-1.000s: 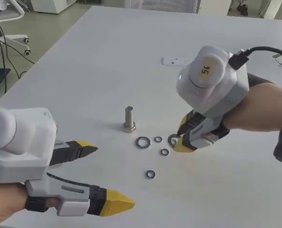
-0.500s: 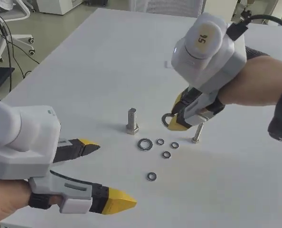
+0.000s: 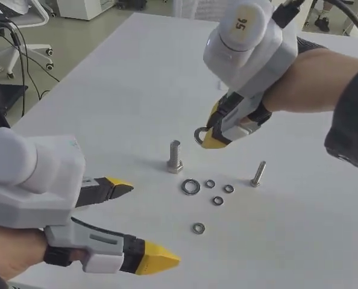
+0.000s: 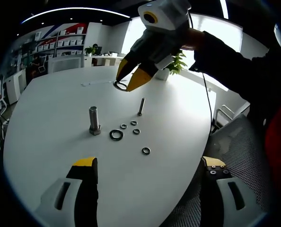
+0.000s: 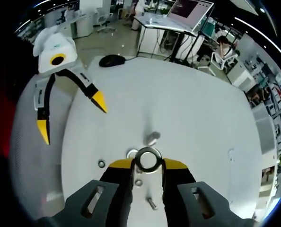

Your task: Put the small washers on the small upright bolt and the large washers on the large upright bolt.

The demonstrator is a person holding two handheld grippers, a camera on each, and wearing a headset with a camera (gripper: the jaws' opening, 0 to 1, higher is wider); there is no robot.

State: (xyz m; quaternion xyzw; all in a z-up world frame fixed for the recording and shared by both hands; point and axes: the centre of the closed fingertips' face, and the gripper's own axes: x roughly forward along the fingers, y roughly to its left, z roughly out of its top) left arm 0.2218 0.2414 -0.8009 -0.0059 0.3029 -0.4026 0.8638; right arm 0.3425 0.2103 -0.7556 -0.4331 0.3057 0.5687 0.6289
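Presently the right gripper (image 3: 204, 139) pinches a large washer (image 3: 199, 135) in the air above the table (image 3: 137, 90), near the large bolt (image 3: 175, 156). Left gripper (image 3: 150, 224) spread, well apart. Loose washers (image 3: 191, 186) lie between that bolt and the small bolt (image 3: 258, 173).

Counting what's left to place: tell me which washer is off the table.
The washer clamped in the right gripper, in the air; the other five lie flat on the table.
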